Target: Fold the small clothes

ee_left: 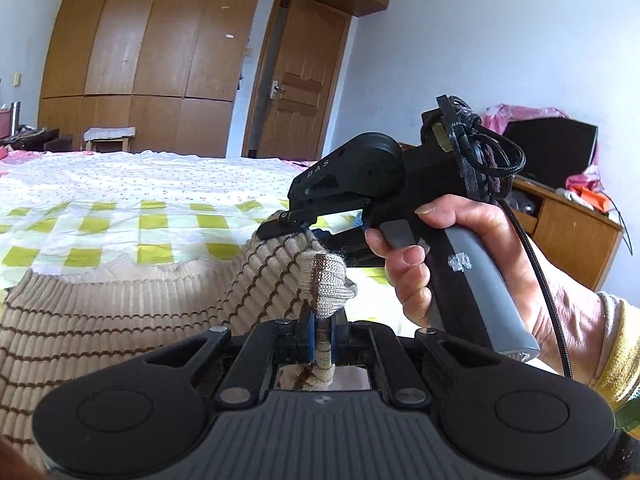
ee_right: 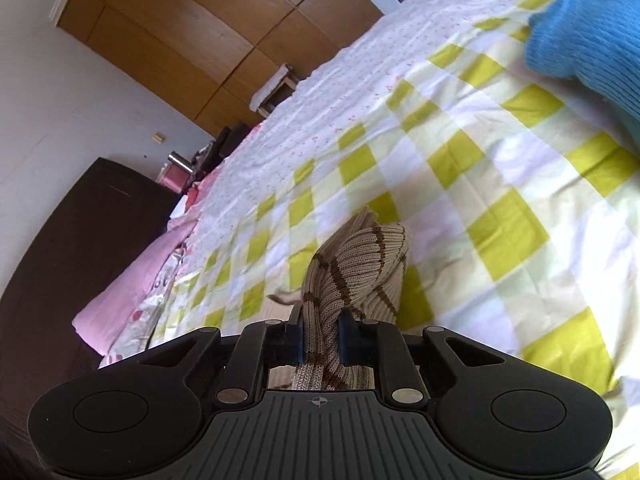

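A beige knit sweater with thin brown stripes point(ee_left: 100, 320) is held up over the bed. My left gripper point(ee_left: 323, 336) is shut on a bunched edge of it. My right gripper point(ee_right: 323, 340) is shut on another bunched part of the sweater point(ee_right: 356, 264); it also shows in the left wrist view point(ee_left: 304, 228), just above and beyond my left gripper, its handle in a hand. The rest of the sweater hangs to the left in the left wrist view.
The bed has a yellow-and-white checked cover point(ee_right: 480, 168). A blue knit garment point(ee_right: 588, 36) lies on it at the far right. A wooden wardrobe point(ee_left: 132, 60) and door point(ee_left: 300, 80) stand behind the bed. A wooden desk point(ee_left: 568, 220) is at right.
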The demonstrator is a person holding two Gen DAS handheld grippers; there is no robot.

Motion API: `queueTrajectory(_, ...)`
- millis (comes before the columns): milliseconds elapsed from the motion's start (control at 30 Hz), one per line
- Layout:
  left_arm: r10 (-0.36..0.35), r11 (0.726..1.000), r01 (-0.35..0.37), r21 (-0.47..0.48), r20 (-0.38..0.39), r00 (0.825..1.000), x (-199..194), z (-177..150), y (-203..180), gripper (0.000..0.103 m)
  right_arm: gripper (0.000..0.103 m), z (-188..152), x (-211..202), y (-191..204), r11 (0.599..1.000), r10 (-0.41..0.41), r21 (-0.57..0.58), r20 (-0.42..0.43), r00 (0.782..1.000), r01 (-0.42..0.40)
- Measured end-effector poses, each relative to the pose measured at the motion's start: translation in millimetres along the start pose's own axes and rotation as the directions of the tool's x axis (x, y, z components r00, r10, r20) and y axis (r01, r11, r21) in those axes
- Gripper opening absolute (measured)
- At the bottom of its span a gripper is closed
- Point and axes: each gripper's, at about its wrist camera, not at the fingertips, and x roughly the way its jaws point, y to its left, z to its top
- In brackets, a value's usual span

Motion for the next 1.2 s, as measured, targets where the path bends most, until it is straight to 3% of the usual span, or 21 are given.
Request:
queueTrajectory(233,0.104,0.988,-0.094,-0.124,0.074,0.992,-42,0,53,0.014,0.016,-17,39,83,0.986,0.029,-0.165,-0.043,0.999,-0.036)
queueTrajectory(500,0.228,0.951,-0.206,-0.232,0.070,0.971,-67,-20,112,0.014,0.016,-60,104,152,0.948,0.009,-0.315,-0.153,0.988,-0.057)
queueTrajectory(700,0.289,0.921,-0.269,-0.281,0.031,0.957,-79,-38,139,0.014,0.016,-100,142,183,0.901,-0.057,-0.433,-0.206,0.977,-0.039)
queueTrajectory(933,0.309,0.905,-0.307,-0.294,-0.040,0.950,-84,-52,155,0.014,0.016,-136,167,205,0.840,-0.125,-0.542,-0.224,0.967,-0.017)
queueTrajectory(1200,0.344,0.893,-0.350,-0.282,-0.072,0.936,-104,-58,157,0.014,0.032,-145,174,217,0.836,-0.109,-0.545,-0.282,0.953,-0.065)
